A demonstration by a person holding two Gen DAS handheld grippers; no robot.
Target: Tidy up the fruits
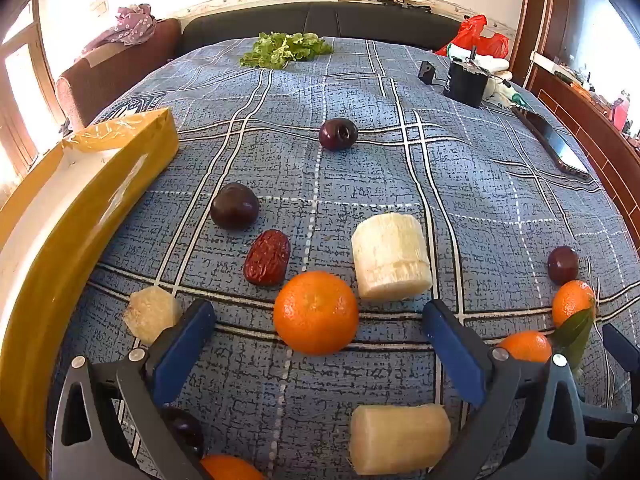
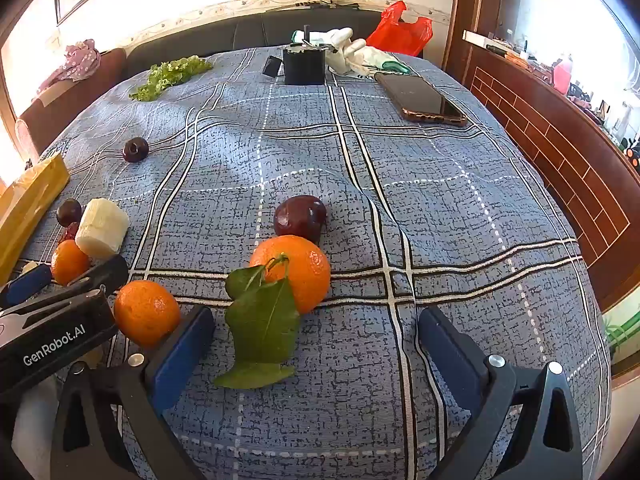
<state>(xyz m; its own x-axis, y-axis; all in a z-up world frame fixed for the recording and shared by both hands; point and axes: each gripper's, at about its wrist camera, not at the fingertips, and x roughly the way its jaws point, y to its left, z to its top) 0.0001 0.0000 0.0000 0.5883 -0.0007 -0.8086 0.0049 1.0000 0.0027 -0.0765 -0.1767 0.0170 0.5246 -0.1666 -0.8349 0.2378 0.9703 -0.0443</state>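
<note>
Both tongs gape wide, empty: left tongs (image 1: 320, 320) straddle a tangerine (image 1: 316, 313), right tongs (image 2: 316, 320) its leaf (image 2: 262, 330).

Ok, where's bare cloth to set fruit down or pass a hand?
Free: the stretch between the lone plum, the phone and the leafy orange; also right of that orange. Crowded: near the yellow box, around the date and white chunk.

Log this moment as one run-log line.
left gripper: open, over orange | right gripper: open, near leafy orange | box: no fruit seen
</note>
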